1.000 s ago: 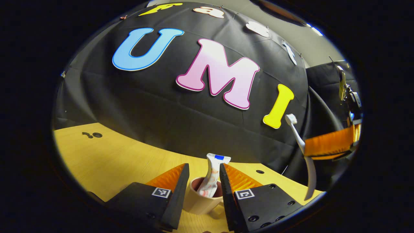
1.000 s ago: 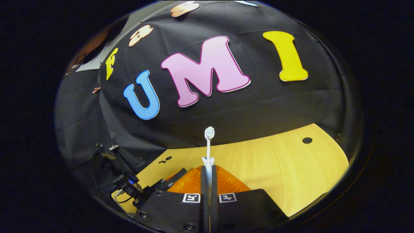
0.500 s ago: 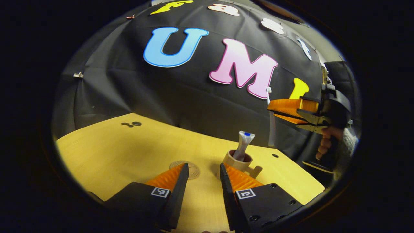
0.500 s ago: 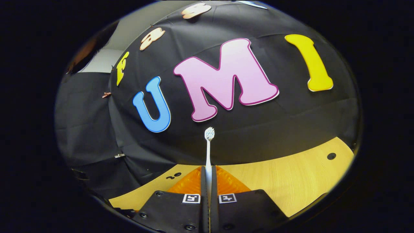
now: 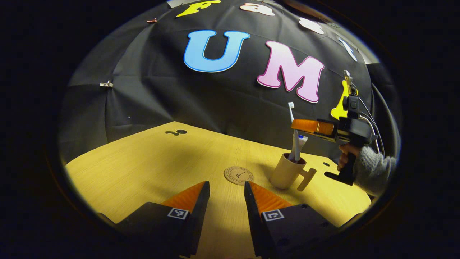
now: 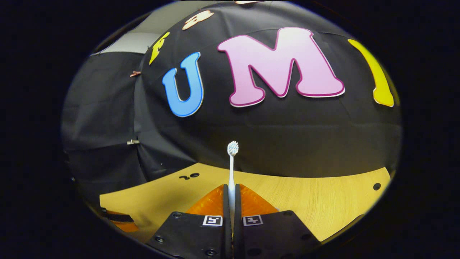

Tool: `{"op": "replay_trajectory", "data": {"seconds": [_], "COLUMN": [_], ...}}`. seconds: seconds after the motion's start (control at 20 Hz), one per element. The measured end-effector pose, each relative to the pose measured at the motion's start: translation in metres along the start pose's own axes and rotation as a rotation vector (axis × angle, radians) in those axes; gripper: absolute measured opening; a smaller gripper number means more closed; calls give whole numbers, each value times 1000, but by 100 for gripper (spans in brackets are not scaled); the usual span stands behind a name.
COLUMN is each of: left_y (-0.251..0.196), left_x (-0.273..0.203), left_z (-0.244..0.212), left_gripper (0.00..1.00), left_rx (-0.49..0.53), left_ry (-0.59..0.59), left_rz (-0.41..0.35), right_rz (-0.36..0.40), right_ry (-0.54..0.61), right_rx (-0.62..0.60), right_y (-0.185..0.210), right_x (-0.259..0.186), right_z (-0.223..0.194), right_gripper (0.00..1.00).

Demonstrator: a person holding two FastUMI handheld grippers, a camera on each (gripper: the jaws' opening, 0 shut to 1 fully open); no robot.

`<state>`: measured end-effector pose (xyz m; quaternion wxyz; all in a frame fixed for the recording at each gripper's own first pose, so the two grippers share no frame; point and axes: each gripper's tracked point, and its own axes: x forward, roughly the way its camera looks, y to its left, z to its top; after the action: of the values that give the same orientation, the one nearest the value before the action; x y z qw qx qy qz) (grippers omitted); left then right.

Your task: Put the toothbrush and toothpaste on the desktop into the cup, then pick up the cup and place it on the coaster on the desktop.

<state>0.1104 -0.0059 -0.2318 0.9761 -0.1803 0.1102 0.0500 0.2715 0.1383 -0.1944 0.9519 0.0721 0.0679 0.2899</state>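
A beige cup (image 5: 285,175) with a side handle stands on the wooden desktop (image 5: 151,169), right of centre in the left gripper view. The toothpaste tube (image 5: 302,141) sticks up out of it. My right gripper (image 5: 300,125) hovers just above the cup, shut on the white toothbrush (image 5: 292,115). The brush stands upright and its lower end dips into the cup's mouth. In the right gripper view that gripper (image 6: 231,190) clamps the toothbrush (image 6: 232,162), bristles up. My left gripper (image 5: 224,190) is open with nothing in it, low over the desk in front of the round coaster (image 5: 238,175).
The coaster lies just left of the cup. A hand (image 5: 345,158) in a grey sleeve (image 5: 373,169) holds the right gripper's handle. Small holes (image 5: 181,131) mark the desktop's far left, and another hole (image 5: 326,164) sits behind the cup. Black cloth walls the desk's far side.
My left gripper has let go of the toothpaste and drawn back from the cup, staying open. The right gripper has carried the toothbrush over the cup and lowered its end in.
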Motion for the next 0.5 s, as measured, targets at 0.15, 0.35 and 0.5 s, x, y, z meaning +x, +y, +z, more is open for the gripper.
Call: {"op": "replay_trajectory", "data": {"seconds": [0.15,0.35,0.5], "left_y": [-2,-3,-4], "left_x": [0,3,5], "left_z": [0,-9,-11], "left_gripper": [60,60,60], "left_rx": [-21,-41,-46], "left_ry": [-1,6,8], "left_rz": [15,29,35], "right_rz": [14,25,13], "right_ry": [44,87,91], "right_rx": [-29,-55,-82], "right_y": [-3,-2,-3], "right_x": [6,8,5], "right_z": [-21,-41,-43], "right_gripper": [6,6,8]}}
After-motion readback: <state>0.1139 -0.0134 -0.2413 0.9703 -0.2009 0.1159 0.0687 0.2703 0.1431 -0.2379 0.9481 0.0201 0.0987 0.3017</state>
